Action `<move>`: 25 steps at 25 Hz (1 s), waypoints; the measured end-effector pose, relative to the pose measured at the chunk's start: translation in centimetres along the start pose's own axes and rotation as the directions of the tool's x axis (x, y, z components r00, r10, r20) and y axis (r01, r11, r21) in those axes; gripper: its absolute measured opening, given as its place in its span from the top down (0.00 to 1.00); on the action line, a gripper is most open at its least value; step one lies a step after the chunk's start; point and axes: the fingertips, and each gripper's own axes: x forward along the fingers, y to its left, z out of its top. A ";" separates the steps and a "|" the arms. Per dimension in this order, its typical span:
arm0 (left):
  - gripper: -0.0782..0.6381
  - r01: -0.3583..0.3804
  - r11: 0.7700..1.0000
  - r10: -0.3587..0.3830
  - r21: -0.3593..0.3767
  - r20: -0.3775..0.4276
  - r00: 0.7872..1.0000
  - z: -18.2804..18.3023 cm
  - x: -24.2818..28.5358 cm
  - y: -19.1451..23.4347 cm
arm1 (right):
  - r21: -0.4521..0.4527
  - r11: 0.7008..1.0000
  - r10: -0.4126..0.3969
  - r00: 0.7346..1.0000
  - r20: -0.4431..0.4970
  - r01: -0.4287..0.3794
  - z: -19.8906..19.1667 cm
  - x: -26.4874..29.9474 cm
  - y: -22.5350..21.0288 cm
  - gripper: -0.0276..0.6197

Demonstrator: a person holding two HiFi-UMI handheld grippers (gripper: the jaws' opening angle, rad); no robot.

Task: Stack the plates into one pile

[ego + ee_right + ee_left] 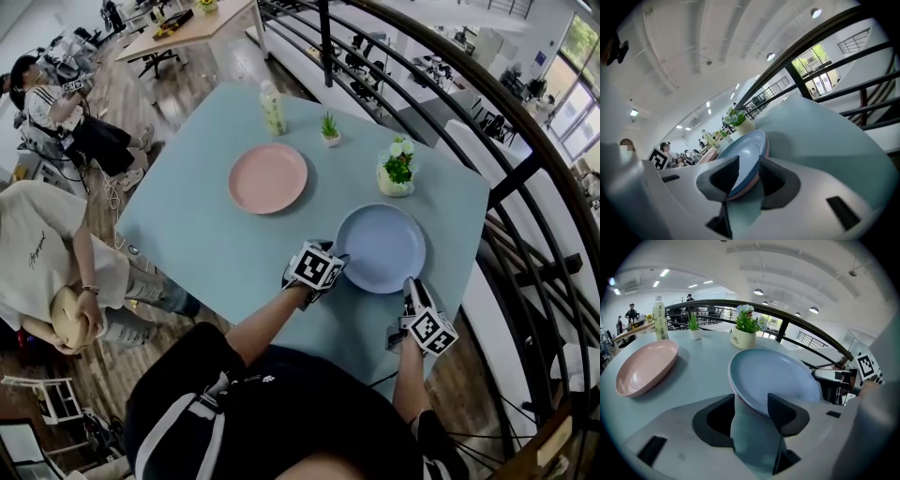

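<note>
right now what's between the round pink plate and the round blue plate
Only bare pale blue tabletop between the round pink plate and round blue plate, as the head view shows.

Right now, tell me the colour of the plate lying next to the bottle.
Pink. The plate shows best in the head view, plain and without any pattern.

bottle [273, 107]: upright | small plant [329, 129]: beside bottle | flower pot [397, 171]: near table [216, 234] edge

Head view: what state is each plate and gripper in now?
Pale blue round plate: stacked on a pink round plate, empty.
Separate round pink plate: lying flat, empty, unstacked.
Left gripper: open, blue rim between its jaws.
Right gripper: shut on the stacked plates' rim.
</note>
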 end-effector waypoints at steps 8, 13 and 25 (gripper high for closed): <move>0.61 -0.017 0.998 0.023 -0.067 0.095 0.995 -0.6 -2.9 0.9 | -0.007 1.000 0.026 0.996 0.085 -0.026 1.7 -1.4 1.6 0.77; 0.64 0.009 0.994 0.013 -0.109 0.204 0.979 -0.6 -5.7 0.9 | -0.049 0.993 0.115 0.989 0.091 -0.111 1.9 -1.0 5.3 0.84; 0.85 -0.039 0.988 0.090 -0.148 0.357 0.930 -1.2 -12.5 3.4 | -0.080 0.953 0.295 0.955 0.034 -0.292 0.0 1.2 12.1 0.96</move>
